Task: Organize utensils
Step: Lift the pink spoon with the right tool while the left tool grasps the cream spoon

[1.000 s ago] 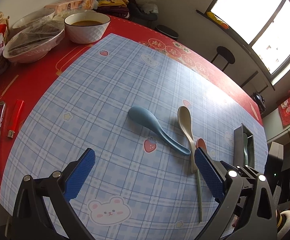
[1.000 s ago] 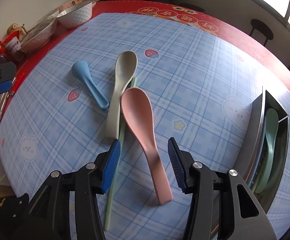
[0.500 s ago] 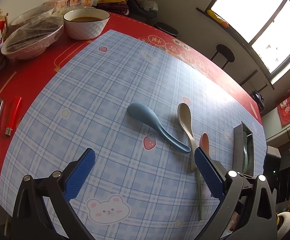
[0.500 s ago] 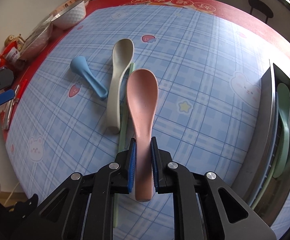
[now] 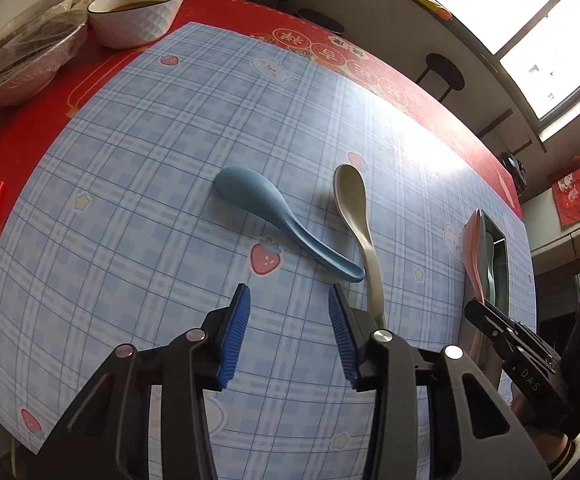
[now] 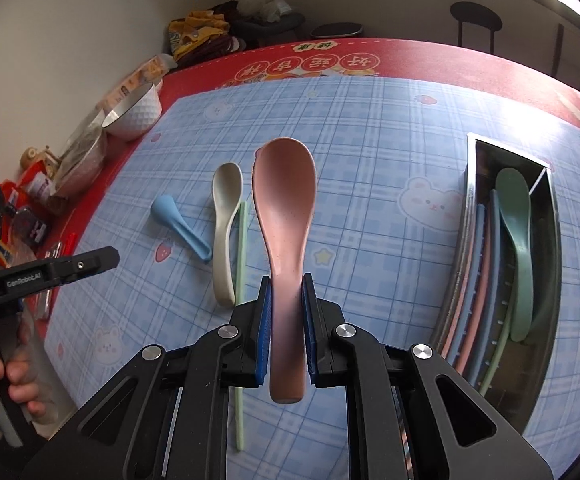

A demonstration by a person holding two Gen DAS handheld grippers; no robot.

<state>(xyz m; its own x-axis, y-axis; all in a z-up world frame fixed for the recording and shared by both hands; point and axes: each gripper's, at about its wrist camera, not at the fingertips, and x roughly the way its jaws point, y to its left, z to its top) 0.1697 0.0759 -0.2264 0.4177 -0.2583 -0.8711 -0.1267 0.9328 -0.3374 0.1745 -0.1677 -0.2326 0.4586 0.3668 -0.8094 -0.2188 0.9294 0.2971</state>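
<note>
Lying at the left of the plaid mat (image 6: 370,128), the blue spoon (image 6: 179,226) rests bowl-down, its handle tip touching or just short of the beige spoon (image 6: 225,232); a pale green chopstick (image 6: 241,280) lies alongside that. The left gripper (image 5: 289,326) has just been closing, pads still apart over bare mat. Right of these, the right gripper (image 6: 285,328) pinches the pink spoon (image 6: 283,208) by its handle, apparently lifted clear. Farthest right, the metal tray (image 6: 552,216) holds a green spoon (image 6: 518,240) and more utensils.
</note>
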